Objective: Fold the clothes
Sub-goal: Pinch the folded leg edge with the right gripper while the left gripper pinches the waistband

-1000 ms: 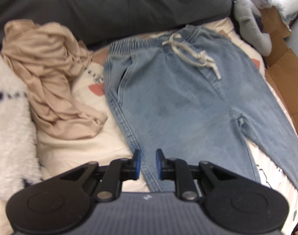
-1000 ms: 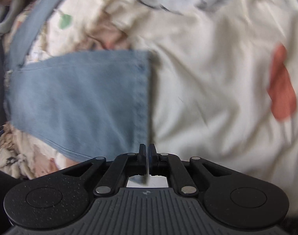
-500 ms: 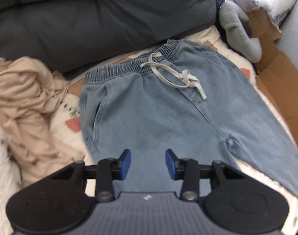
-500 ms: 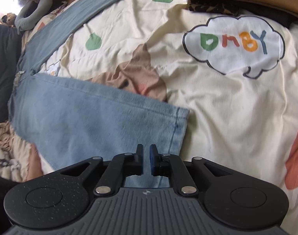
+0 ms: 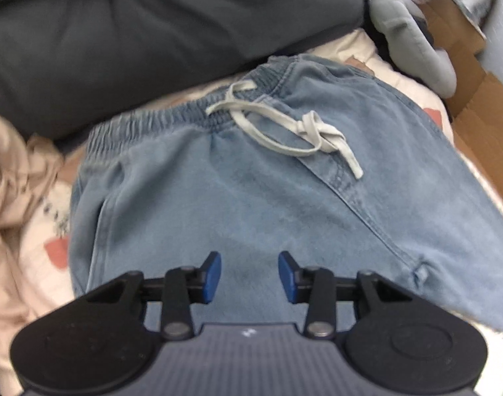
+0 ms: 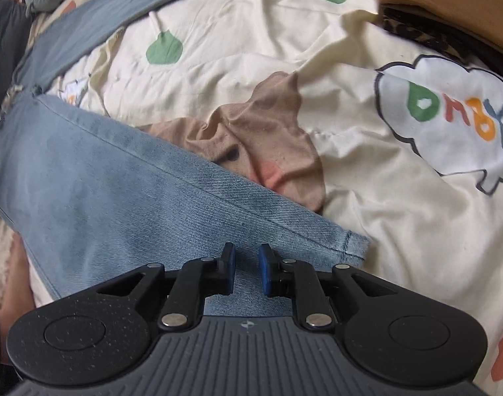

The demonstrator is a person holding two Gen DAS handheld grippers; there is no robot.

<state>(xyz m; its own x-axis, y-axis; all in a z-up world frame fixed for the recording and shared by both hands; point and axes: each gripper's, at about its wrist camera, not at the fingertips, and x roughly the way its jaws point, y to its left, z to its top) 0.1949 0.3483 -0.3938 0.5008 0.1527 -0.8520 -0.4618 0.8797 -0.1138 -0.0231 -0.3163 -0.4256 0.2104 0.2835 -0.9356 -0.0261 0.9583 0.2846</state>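
The only writing in sight is on the cream bedsheet [image 6: 367, 217]: a white cloud outlined in black at 3 o'clock in the right wrist view holds four coloured, hand-drawn characters, green, red, orange and blue, too loose to read as a sure word. No label shows on the clothes.

Light blue jeans [image 5: 258, 198] lie flat on the sheet, waistband at 12 o'clock in the left wrist view, with a tied pale drawstring [image 5: 284, 128]. A crumpled beige garment [image 5: 10, 171] sits at 9 o'clock and a grey soft toy [image 5: 413, 46] at 1 o'clock.

The left gripper [image 5: 249, 277] hangs over the seat of the jeans, blue pads apart and closing slightly, nothing pinched between them. A second ago those pads were almost together, beside the side seam.

The right gripper [image 6: 246, 270] hovers over the hem of one trouser leg [image 6: 172, 217], pads a little apart. A second ago they were pressed together.
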